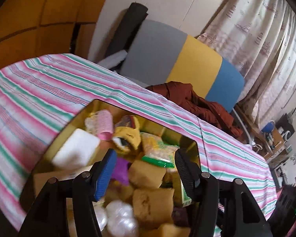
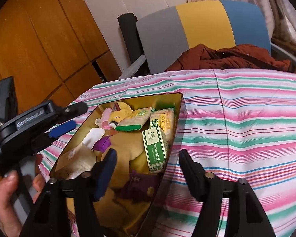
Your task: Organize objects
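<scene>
A gold tin box sits on the striped tablecloth, full of small items: a white block, a pink hair roller, a yellow plush, tan sponges, a green packet, a green-white box and a purple pouch. My left gripper hovers open and empty over the box; it shows from the side in the right wrist view. My right gripper is open and empty above the box's right rim.
The striped cloth covers the table. Behind it stands a chair with a grey, yellow and blue back and a brown jacket on it. Wooden cabinets are on the left, curtains on the right.
</scene>
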The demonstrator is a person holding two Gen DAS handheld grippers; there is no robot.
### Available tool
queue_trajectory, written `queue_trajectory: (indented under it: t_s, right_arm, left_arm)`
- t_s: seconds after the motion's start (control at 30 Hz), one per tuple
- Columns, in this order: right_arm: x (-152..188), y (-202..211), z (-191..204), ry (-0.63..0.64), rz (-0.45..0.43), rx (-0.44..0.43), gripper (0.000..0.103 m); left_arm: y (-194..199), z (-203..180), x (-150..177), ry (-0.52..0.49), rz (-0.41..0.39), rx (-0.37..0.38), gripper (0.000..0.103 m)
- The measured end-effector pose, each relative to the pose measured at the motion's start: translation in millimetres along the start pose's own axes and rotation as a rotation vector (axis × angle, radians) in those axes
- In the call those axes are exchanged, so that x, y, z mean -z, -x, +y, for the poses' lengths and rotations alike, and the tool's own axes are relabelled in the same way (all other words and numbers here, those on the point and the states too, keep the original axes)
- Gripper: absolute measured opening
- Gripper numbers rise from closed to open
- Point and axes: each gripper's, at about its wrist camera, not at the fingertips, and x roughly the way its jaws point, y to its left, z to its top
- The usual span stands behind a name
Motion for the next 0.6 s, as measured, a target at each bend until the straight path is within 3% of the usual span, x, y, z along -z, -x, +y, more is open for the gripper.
queue_trajectory:
  t_s: [0.13, 0.27, 0.6]
  right_arm:
    - [0.3, 10.7, 7.9, 0.027, -0.017, 0.033, 0.092]
    - [-0.1, 18.8, 13.9, 0.036, -0.024, 0.072, 0.103]
    - [1.0, 25.9, 36.1, 0.075, -0.011, 0.194, 0.103]
  left_arm:
    - [21.1, -4.2, 8.8, -0.073, -0.023, -0.066, 0.062]
    - [33.9, -5.0, 16.6, -0.138, -0.008, -0.130, 0.062]
    - [67.7, 4.3, 31.8, -0.166, -0.050, -0.249, 0.062]
